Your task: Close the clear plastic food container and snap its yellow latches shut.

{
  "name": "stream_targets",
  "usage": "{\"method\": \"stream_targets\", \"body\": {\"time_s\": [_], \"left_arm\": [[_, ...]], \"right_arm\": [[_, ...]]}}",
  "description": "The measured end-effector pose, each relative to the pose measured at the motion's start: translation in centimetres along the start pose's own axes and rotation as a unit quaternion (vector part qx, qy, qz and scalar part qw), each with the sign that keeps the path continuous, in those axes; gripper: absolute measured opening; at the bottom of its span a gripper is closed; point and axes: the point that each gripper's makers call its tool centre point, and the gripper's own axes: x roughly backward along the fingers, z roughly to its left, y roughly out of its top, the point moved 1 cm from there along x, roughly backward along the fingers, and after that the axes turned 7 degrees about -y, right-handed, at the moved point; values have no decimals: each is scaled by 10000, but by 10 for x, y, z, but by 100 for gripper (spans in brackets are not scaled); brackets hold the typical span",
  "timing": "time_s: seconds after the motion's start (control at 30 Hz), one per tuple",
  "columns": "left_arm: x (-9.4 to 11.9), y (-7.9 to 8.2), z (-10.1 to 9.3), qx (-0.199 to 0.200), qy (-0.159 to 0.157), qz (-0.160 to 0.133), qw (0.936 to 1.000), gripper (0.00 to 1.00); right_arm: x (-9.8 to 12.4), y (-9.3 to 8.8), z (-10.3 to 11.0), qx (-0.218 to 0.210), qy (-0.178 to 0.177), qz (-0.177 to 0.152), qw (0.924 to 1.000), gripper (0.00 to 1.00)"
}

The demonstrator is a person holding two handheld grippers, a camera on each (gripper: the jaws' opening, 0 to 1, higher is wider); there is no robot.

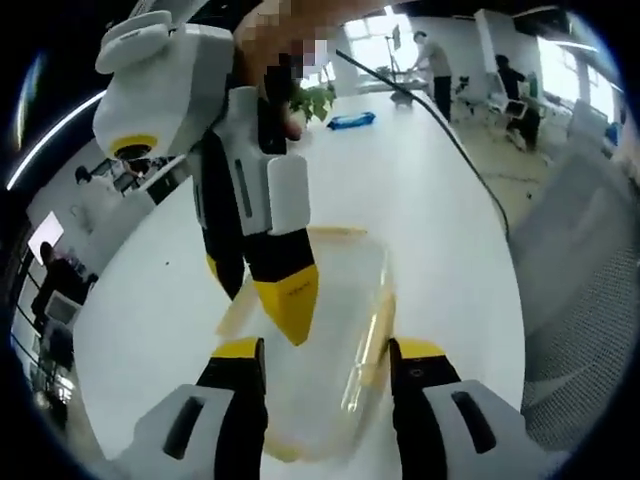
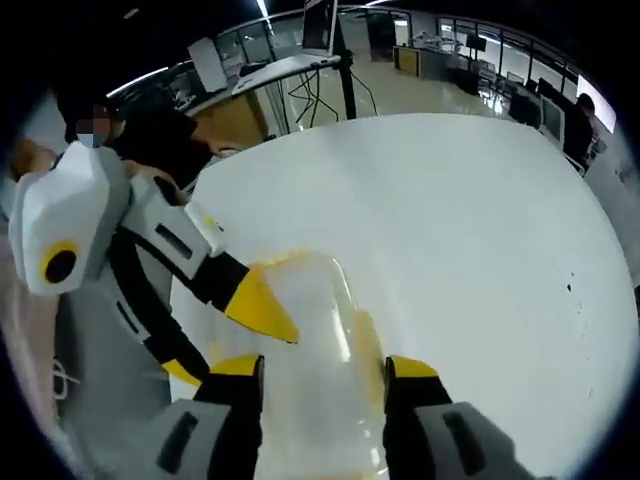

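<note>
The clear plastic food container point(image 1: 335, 300) lies on the white table point(image 1: 420, 200), a yellow latch point(image 1: 376, 335) running along its right side. My left gripper point(image 1: 327, 352) is open, its jaws standing on either side of the container's near end. My right gripper point(image 1: 262, 305) comes down from the upper left, open, one yellow fingertip point(image 1: 290, 305) over the container's left part. In the right gripper view the container point(image 2: 320, 300) sits just beyond my open right gripper point(image 2: 325, 368). There the left gripper point(image 2: 237, 350) reaches in from the left, with a yellow fingertip point(image 2: 262, 308) at the container's edge. Whether the lid is fully seated I cannot tell.
A blue object point(image 1: 351, 121) lies at the table's far end beside a potted plant point(image 1: 314, 100). A black cable point(image 1: 455, 140) trails across the table to the right edge. Grey floor point(image 1: 580, 280) lies beyond that edge. People stand at the back of the room.
</note>
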Motion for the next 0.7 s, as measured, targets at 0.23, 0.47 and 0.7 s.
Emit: {"method": "stream_targets", "body": {"time_s": [0.23, 0.47, 0.7], "left_arm": [[1, 2, 3, 304, -153, 130, 9993, 46], [1, 2, 3, 418, -347, 269, 9982, 44], [0, 3, 4, 475, -396, 397, 9973, 43]], "right_arm": [[-2, 1, -1, 49, 161, 234, 9996, 45], [-3, 1, -4, 123, 357, 521, 9979, 41], [-5, 1, -2, 119, 526, 1110, 9924, 40]]}}
